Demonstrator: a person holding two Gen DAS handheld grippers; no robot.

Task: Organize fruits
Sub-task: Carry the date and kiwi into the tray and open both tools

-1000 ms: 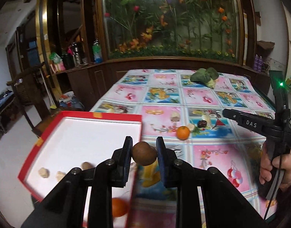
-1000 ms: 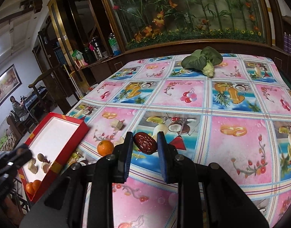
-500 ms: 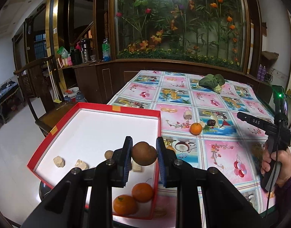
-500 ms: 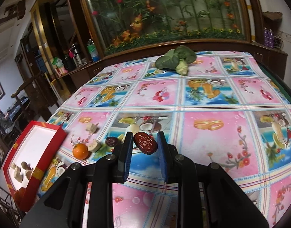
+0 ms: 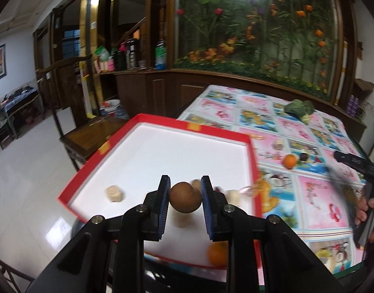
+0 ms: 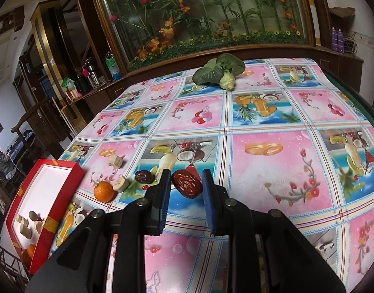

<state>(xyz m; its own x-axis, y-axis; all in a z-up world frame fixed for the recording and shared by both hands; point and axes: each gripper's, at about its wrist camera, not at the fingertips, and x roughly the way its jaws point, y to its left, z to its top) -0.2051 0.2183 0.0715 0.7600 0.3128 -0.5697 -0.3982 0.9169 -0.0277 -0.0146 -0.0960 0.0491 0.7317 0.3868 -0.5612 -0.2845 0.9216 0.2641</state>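
Patterned counter (image 6: 272, 122) is dotted with an orange (image 6: 103, 191), a dark date (image 6: 144, 176) and greens (image 6: 218, 73). Left gripper (image 5: 185, 195) is clamped on a brown fruit (image 5: 185, 196) over the red tray (image 5: 250, 161); right gripper (image 6: 187, 183) is clamped on a red date (image 6: 187, 183).

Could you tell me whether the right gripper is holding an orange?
No, the right gripper is shut on a wrinkled red date; the orange lies on the tablecloth.
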